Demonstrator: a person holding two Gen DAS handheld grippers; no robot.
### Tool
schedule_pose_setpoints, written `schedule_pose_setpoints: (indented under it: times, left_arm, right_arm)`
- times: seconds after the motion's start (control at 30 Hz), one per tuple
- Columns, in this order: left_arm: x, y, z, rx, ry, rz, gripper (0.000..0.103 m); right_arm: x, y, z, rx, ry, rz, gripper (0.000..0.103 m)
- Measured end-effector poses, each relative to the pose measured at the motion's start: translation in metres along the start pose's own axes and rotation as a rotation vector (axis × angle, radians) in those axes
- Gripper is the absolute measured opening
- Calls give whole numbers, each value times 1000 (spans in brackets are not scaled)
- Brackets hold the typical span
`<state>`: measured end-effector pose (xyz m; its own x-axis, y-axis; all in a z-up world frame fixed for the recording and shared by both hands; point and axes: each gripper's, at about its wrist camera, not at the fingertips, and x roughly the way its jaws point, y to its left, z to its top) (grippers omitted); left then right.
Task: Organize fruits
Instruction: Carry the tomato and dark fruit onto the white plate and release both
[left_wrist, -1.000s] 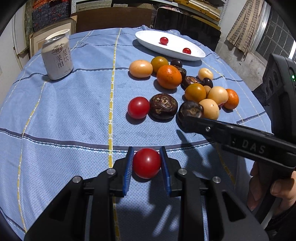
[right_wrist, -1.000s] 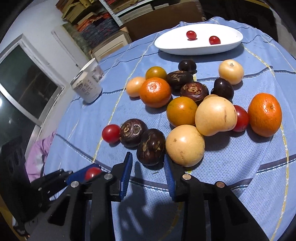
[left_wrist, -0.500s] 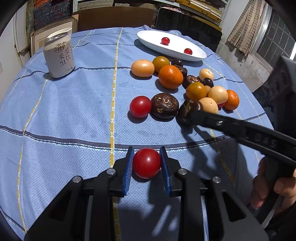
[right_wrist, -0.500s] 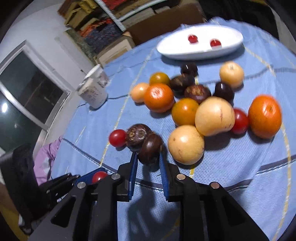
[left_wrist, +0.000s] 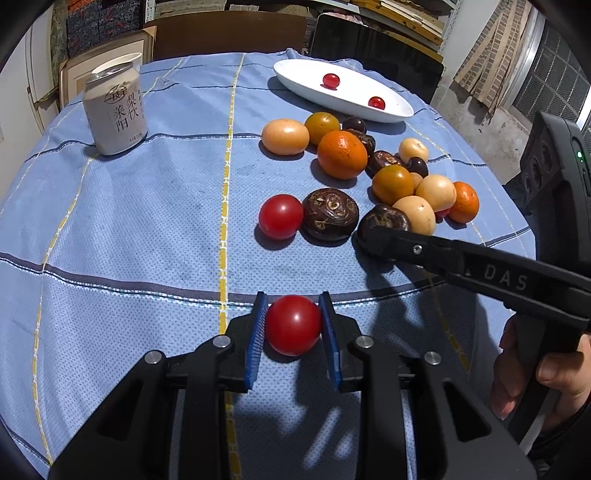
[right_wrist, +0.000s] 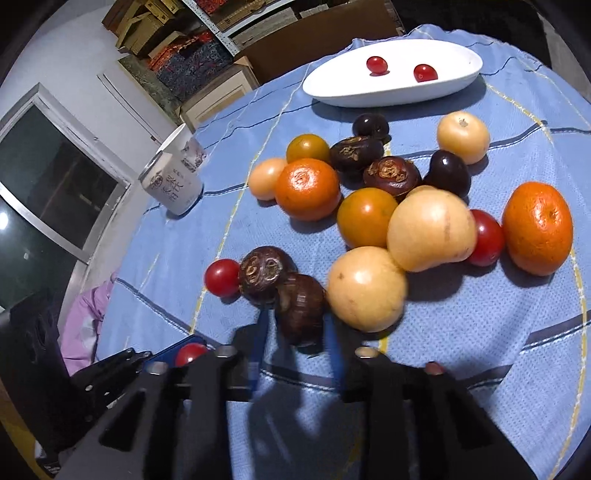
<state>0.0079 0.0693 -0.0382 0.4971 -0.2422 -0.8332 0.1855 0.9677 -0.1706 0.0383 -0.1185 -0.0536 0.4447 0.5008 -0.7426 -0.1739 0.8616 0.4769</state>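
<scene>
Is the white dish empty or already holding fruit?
Holding fruit: two cherry tomatoes lie inside the white dish, apart from each other.

Left gripper (left_wrist: 292, 325) low and near, fingers clamped; right gripper (right_wrist: 297, 325) reaches in from right, fingers closed.

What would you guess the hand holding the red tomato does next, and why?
Probably lift and carry it toward the white dish. The left gripper is clamped on the cherry tomato, and two similar tomatoes already lie in that dish.
</scene>
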Motion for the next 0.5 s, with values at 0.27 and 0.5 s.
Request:
schedule_pose_setpoints:
  times: [0.27,0.5]
  left_arm:
    - [-10,-2,6,17,-14,-13,28]
    - [-30,-26,61,87,-76,-47,28]
  right_arm:
    - [-33,12,3,-98,-46,75,23]
    - [-95,0,53,-192,-226,33,23]
